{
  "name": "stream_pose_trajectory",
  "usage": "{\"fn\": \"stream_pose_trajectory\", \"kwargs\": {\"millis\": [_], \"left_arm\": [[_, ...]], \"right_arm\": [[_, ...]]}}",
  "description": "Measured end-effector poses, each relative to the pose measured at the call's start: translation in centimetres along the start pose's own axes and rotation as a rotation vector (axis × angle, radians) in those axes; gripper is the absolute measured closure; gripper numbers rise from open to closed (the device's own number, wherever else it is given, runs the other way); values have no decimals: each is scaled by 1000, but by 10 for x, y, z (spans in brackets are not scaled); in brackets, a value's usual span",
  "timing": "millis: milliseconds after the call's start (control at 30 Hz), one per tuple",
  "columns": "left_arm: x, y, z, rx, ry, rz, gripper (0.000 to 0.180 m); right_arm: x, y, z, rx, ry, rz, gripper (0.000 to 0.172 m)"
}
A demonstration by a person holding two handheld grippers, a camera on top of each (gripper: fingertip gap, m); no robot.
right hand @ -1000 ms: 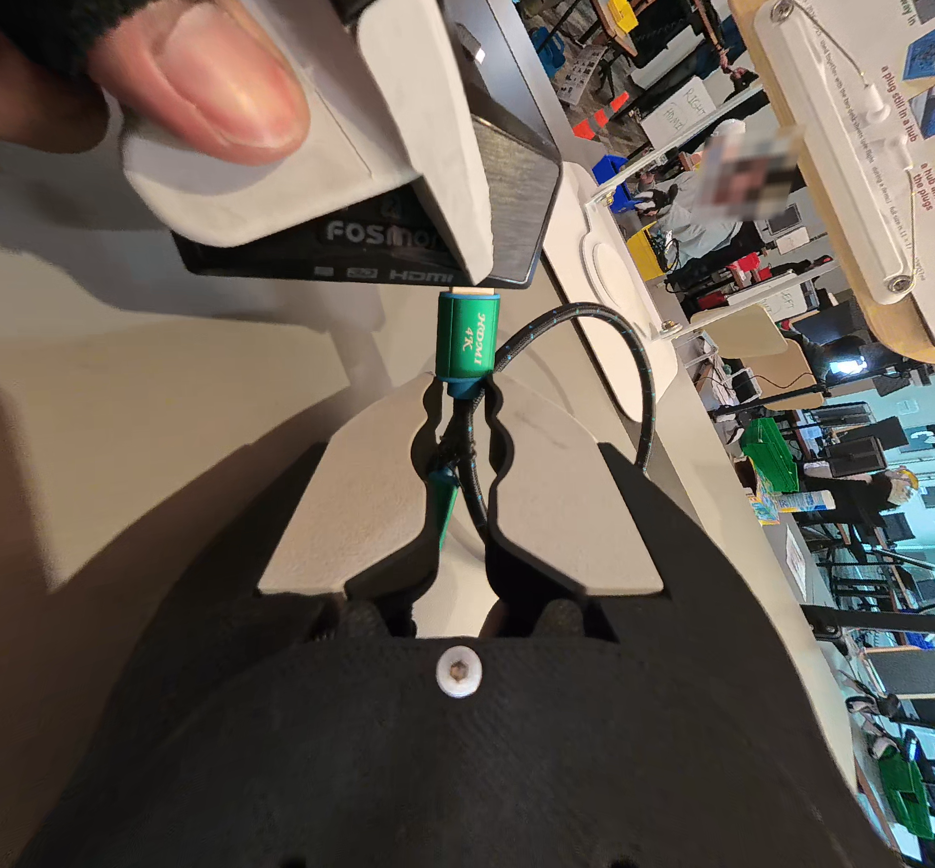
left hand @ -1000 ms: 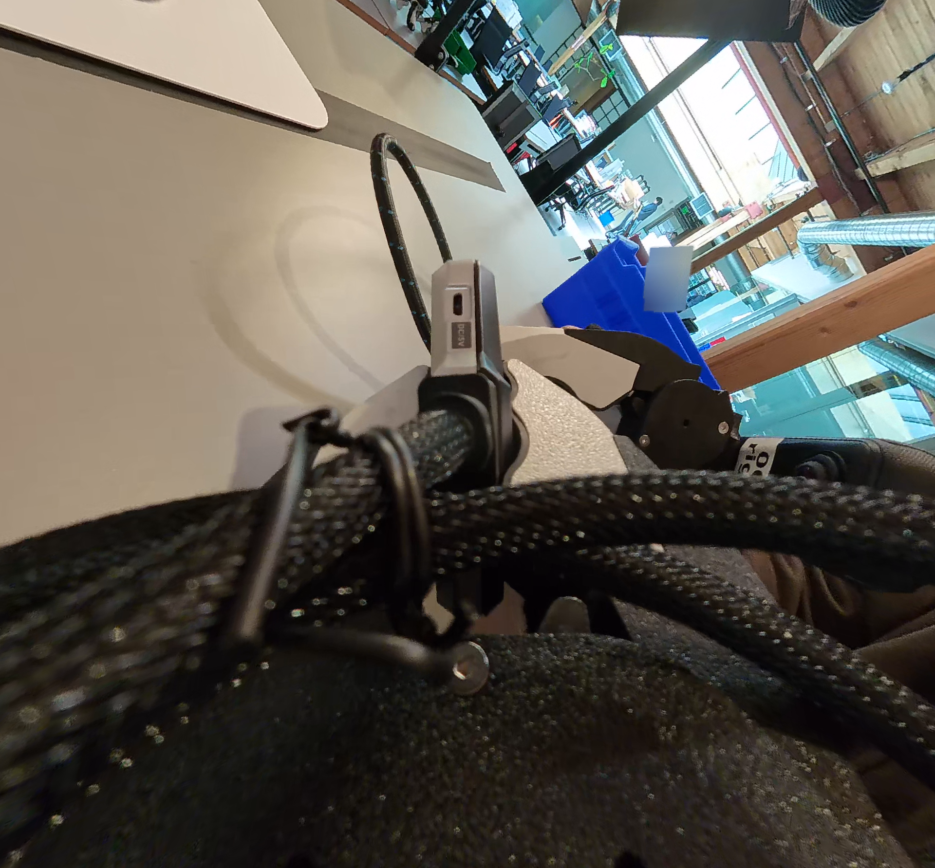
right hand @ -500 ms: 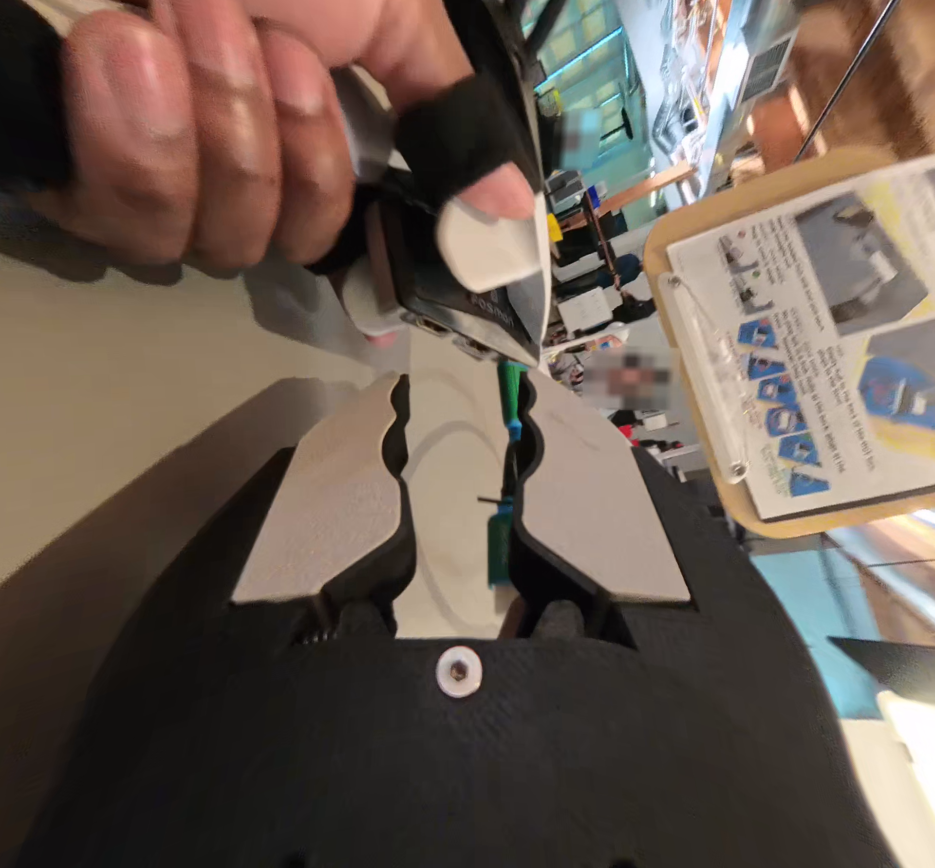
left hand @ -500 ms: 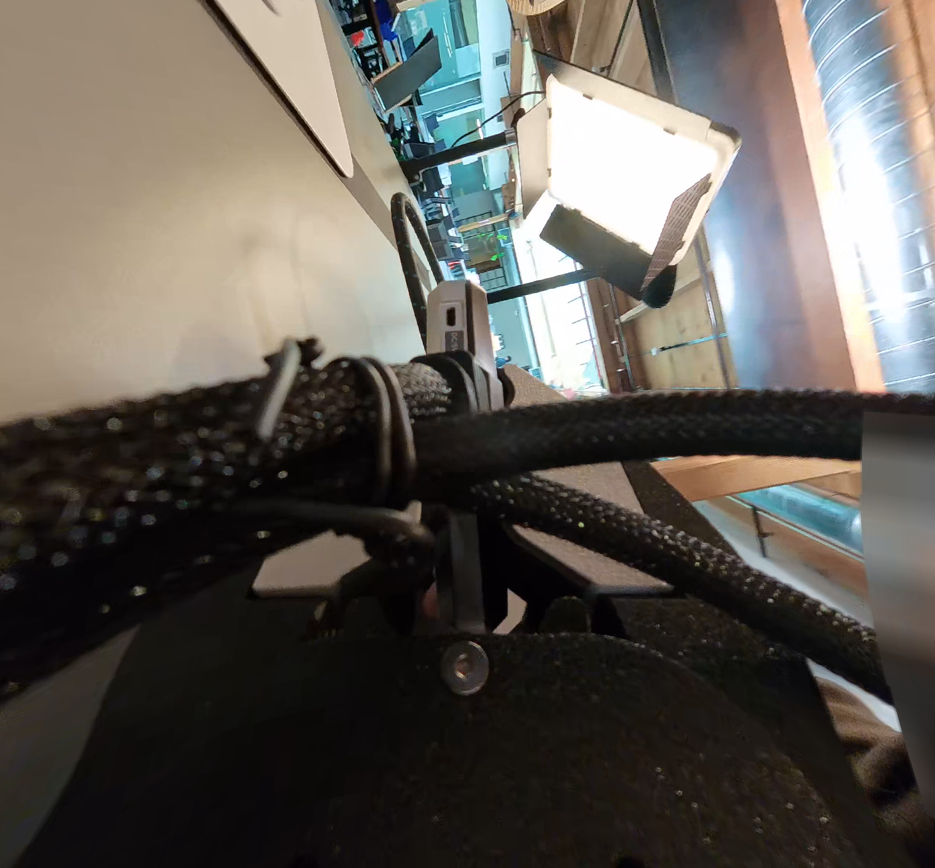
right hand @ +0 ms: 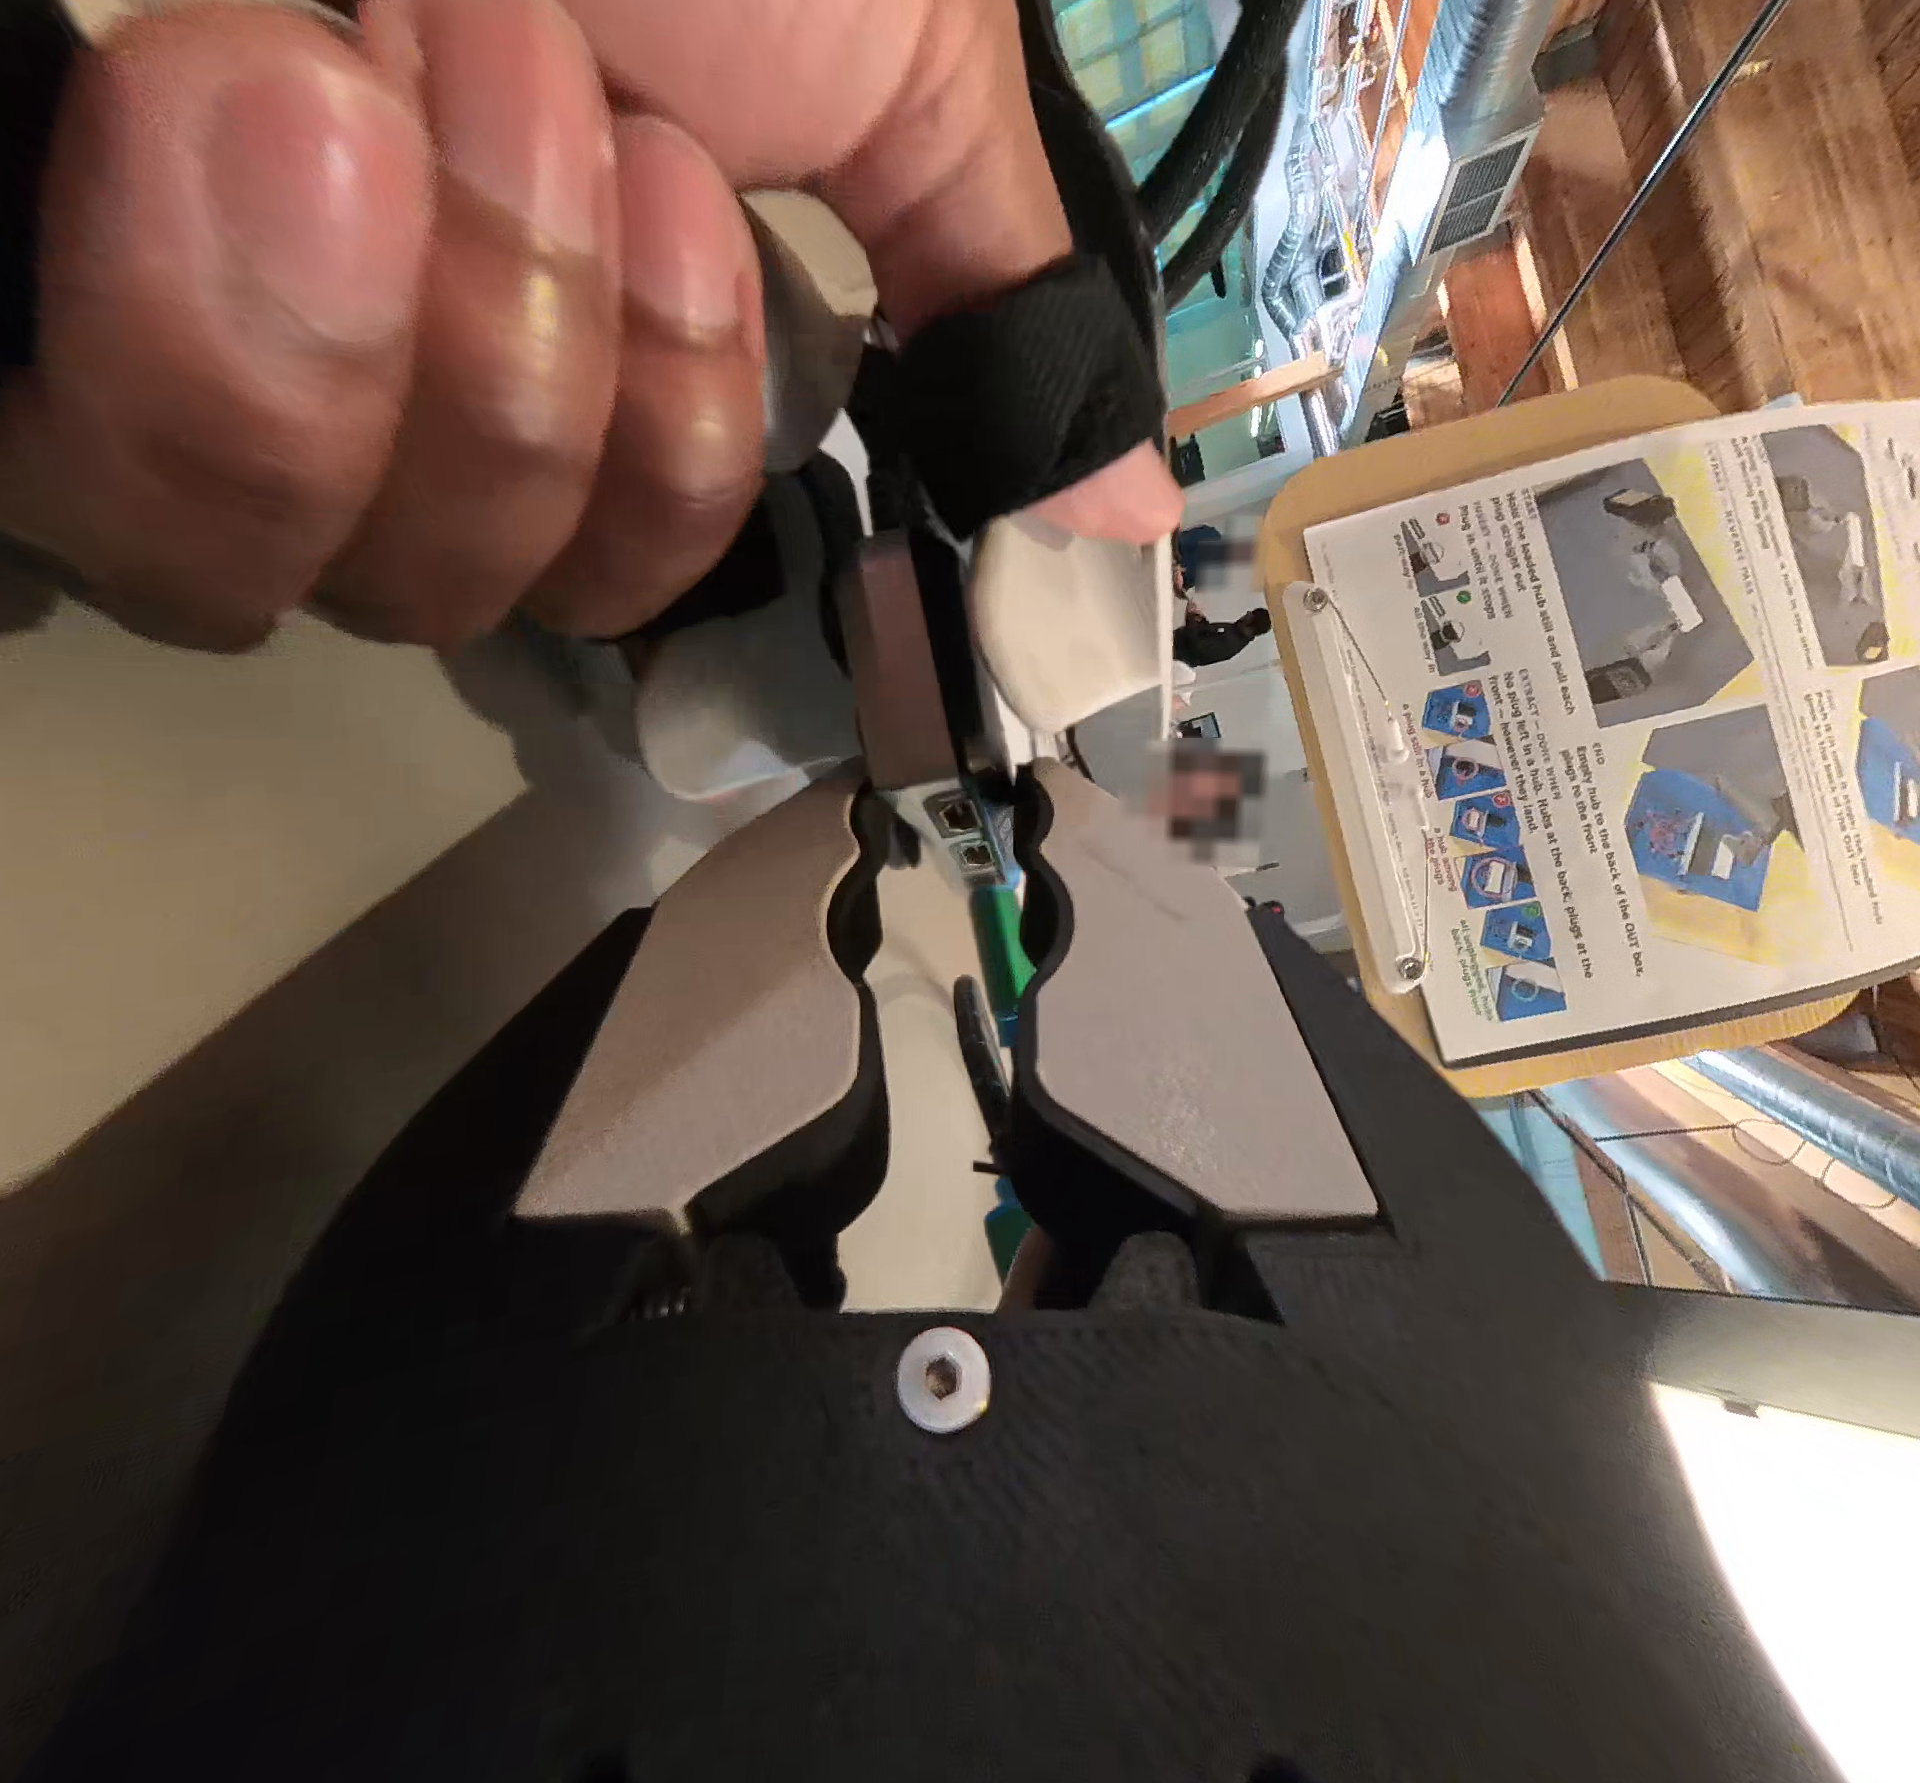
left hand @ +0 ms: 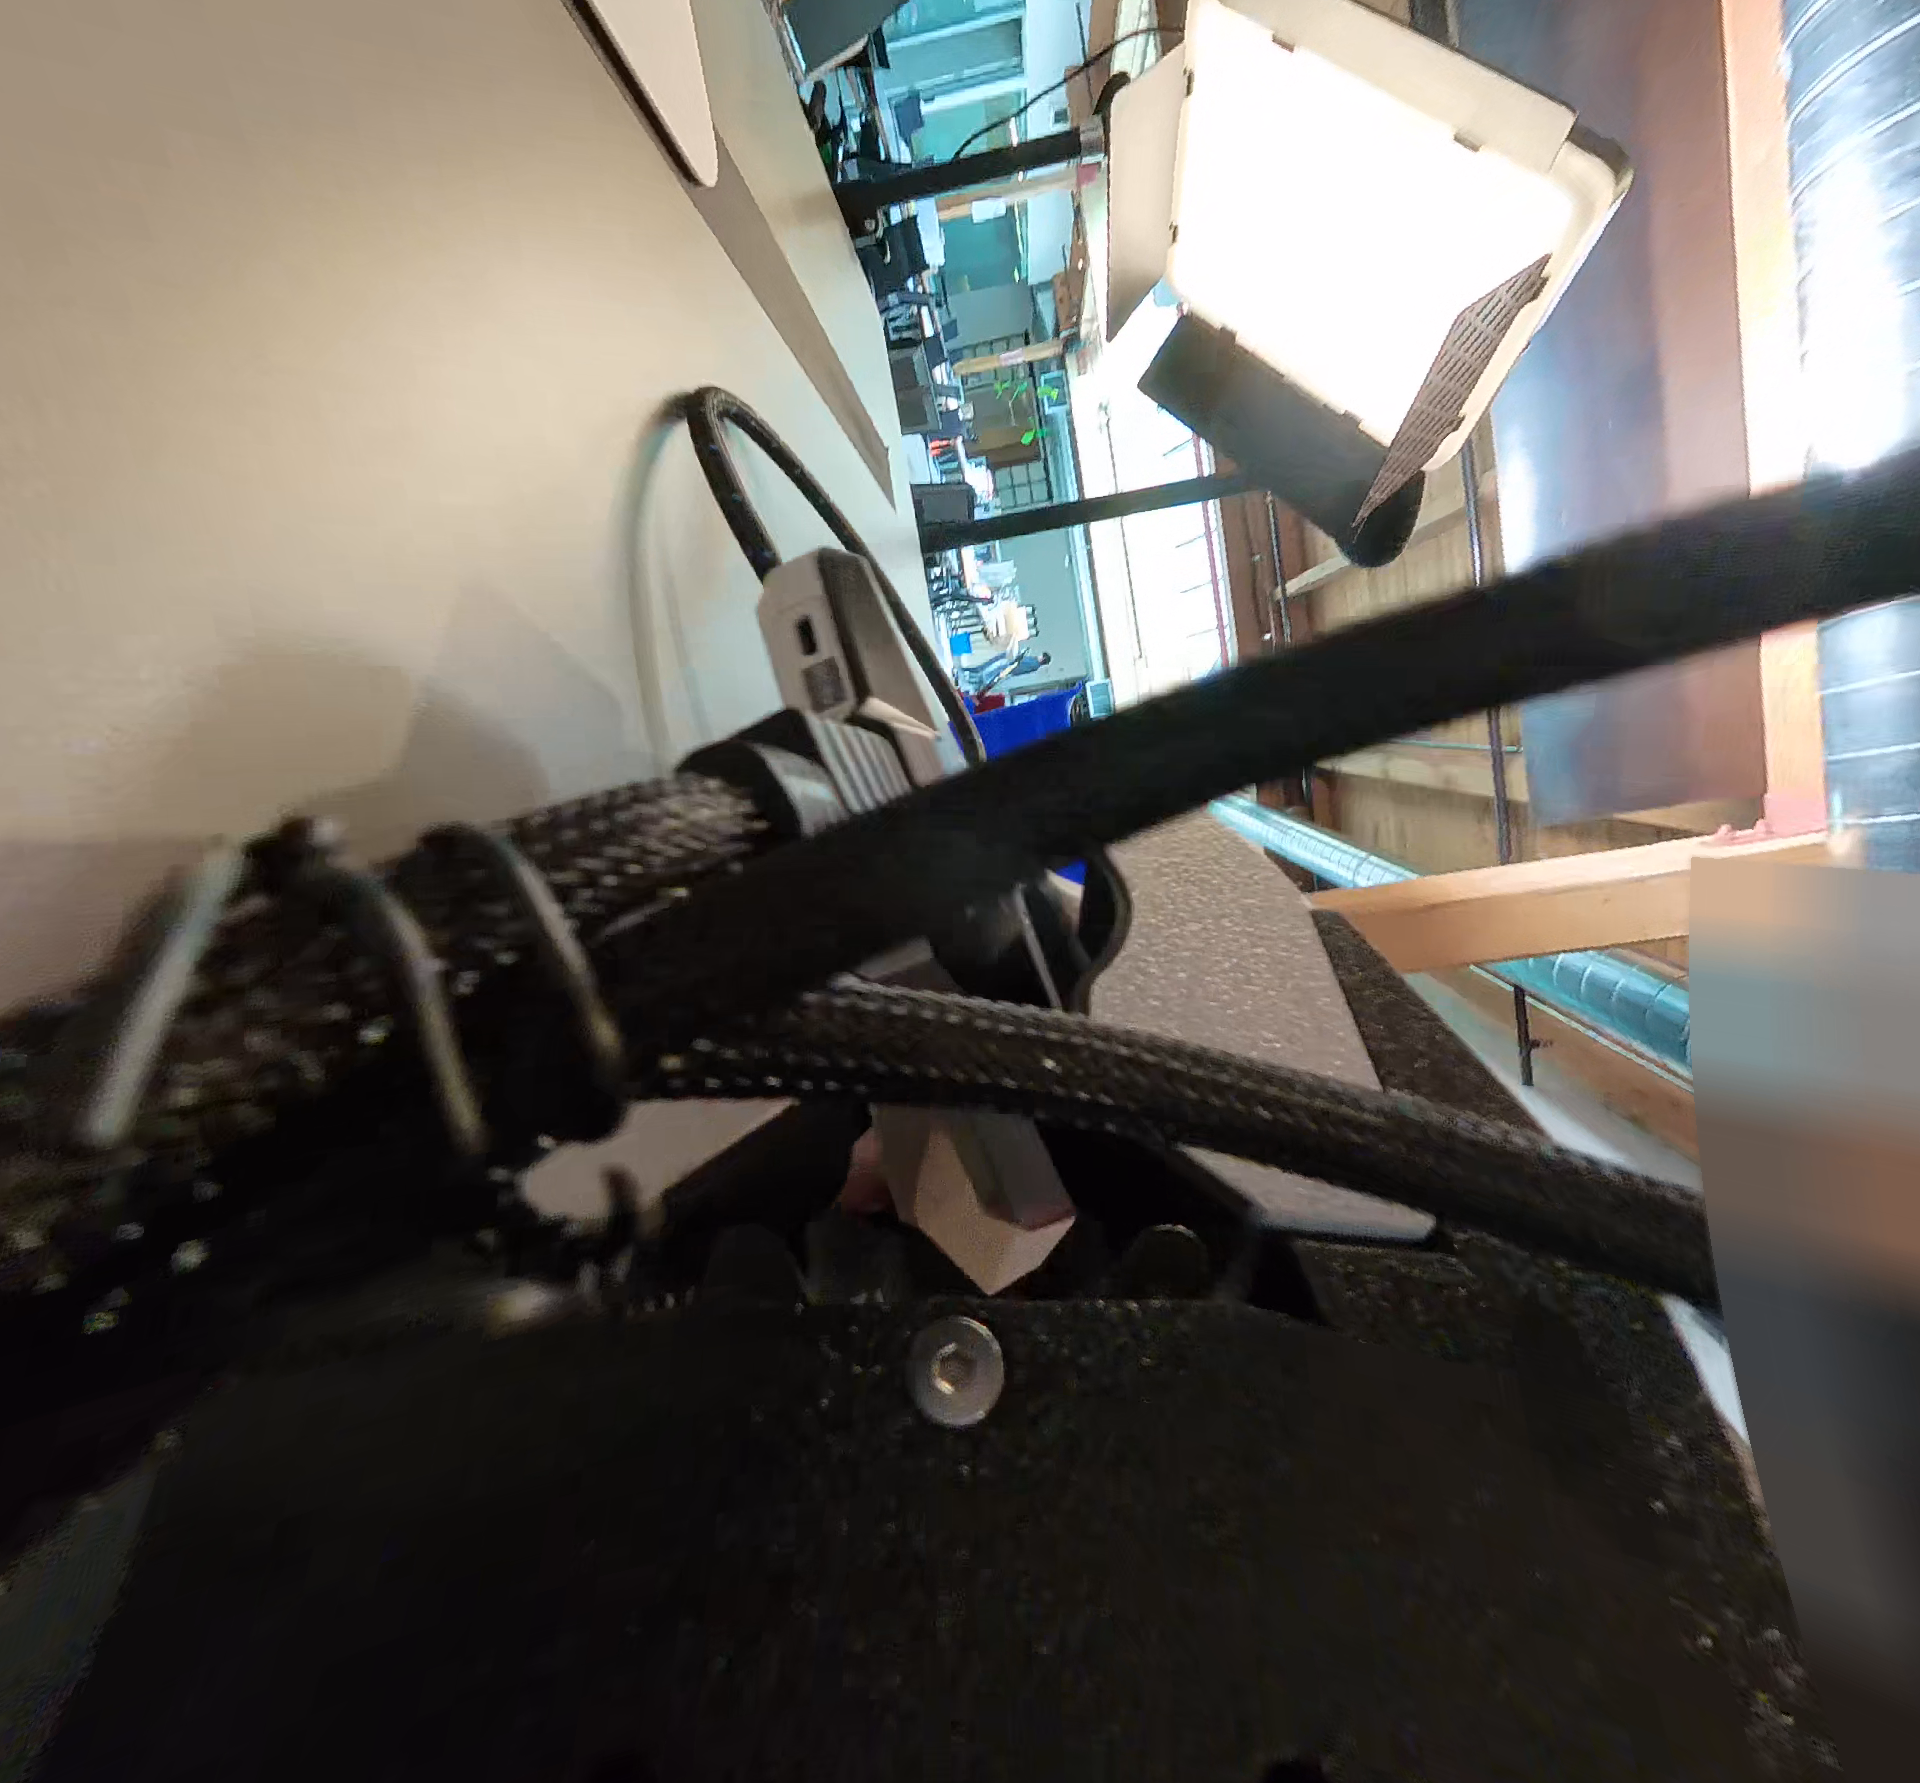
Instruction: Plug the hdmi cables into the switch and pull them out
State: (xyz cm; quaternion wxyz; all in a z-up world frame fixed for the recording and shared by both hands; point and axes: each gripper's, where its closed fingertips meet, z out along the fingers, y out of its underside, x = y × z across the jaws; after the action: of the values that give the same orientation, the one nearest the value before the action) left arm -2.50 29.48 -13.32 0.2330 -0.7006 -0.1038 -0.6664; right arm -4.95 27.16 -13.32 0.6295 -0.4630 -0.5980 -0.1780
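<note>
The right gripper (right hand: 945, 860) stands part open in the middle of its own view, and its two pale fingers (right hand: 748, 985) press on nothing. A green plug (right hand: 1000, 933) shows in the gap between them, close against the right-hand finger and clear of the left-hand one. Its blue tip reaches up beside the ports on the end of the hub (right hand: 894, 653). Whether the plug is seated in a port cannot be told.

Just above the right gripper's fingertips, the left gripper (right hand: 914, 694) is closed on the hub, with a white pad (right hand: 1070, 632) on each side of the dark body. The person's hand (right hand: 468, 227) fills the upper left of that frame.

In the left wrist view the hub's grey end stands up at centre, with a thin braided cable (left hand: 748, 507) looping from it over the pale desk (left hand: 312, 383). Thick black sleeved cables (left hand: 1039, 1047) cross the lower half and hide the left-hand finger.

A clipboard with a printed sheet (right hand: 1558, 746) stands at the right of the right wrist view. A lit panel lamp (left hand: 1351, 227) hangs at the upper right of the left view.
</note>
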Motion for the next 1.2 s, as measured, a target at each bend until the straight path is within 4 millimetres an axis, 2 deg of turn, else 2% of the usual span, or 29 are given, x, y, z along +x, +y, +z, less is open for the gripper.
{"fn": "stream_pose_trajectory", "kwargs": {"millis": [100,233,500,567,633,733,800,933,1000,1067,1100,1133,1200], "left_arm": [[-1,1,-3,-23,-24,23,132],[-2,1,-14,-53,-61,87,133],[-13,21,-39,-211,-294,417,135],[-4,32,-56,-213,-297,498,138],[17,41,-81,-153,-294,605,142],[56,46,-138,-23,-337,808,147],[74,36,-189,39,-468,887,147],[90,-19,-329,266,-887,842,147],[76,-47,-407,340,-1153,770,147],[45,-63,-471,316,-1358,651,146],[28,-66,-489,273,-1403,588,145],[13,-67,-500,225,-1422,551,143],[-5,-71,-506,166,-1441,550,140]], "right_arm": [[3,8,1,-28,2,25,151],[6,22,4,-86,5,62,151],[14,46,6,-137,20,173,151],[14,48,6,-140,17,190,151],[13,47,6,-137,13,196,150],[12,47,6,-133,7,209,150],[12,47,7,-133,4,220,150],[12,46,7,-130,2,226,150],[12,46,7,-130,1,227,150],[12,45,7,-131,-1,227,150],[12,45,7,-130,-2,226,150],[11,45,6,-130,-3,226,150],[11,46,6,-129,-7,228,150]]}}
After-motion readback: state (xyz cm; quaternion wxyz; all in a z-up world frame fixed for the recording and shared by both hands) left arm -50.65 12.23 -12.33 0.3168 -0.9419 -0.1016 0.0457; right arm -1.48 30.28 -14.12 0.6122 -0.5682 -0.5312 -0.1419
